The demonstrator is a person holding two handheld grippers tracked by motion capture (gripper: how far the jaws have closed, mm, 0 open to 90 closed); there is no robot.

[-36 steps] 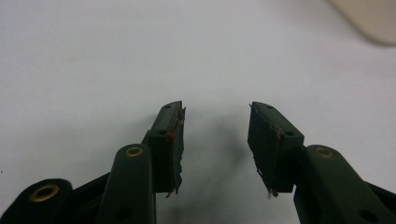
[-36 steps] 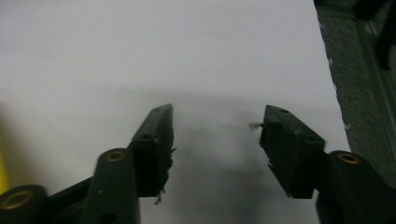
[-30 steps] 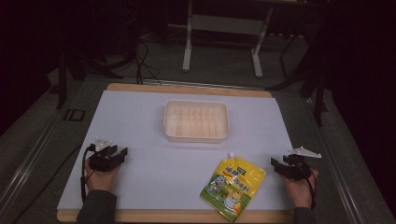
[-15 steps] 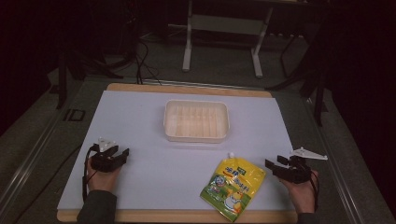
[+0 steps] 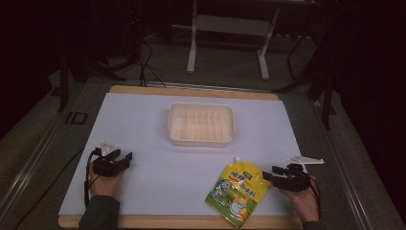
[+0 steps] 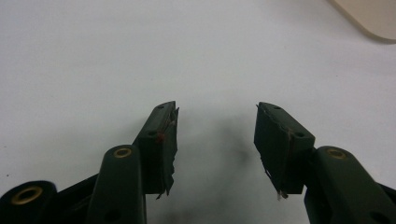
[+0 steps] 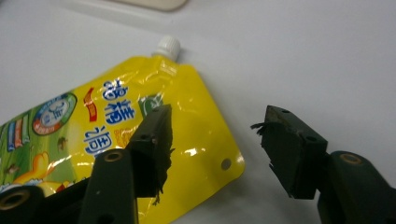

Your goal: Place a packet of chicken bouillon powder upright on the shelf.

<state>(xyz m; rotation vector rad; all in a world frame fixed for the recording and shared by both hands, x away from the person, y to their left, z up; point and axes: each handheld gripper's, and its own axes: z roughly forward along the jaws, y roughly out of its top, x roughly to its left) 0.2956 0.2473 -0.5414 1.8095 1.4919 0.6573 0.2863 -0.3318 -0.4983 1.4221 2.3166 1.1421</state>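
High view: the pouch (image 5: 238, 193) lay flat on the bench (image 5: 143, 124) near its front edge, cap toward the tray (image 5: 201, 124), which stood well apart behind it. The right gripper (image 5: 268, 176) sat just beside the pouch's right edge, its fingers having just closed a little from their widest, with nothing gripped. The left gripper (image 5: 125, 158) rested far off at the left.

Left gripper view: the left gripper's (image 6: 215, 122) fingers stood wide open over bare bench, holding nothing.

Right gripper view: the right gripper (image 7: 215, 122) straddled the pouch's (image 7: 116, 121) corner; one finger (image 7: 156, 135) hung over the film, the other beyond the edge. Risk, as judged: a grip on that thin glossy corner could slip or fold the film, letting the pouch sag and swing. A low approach could push the pouch along the bench instead of catching it.
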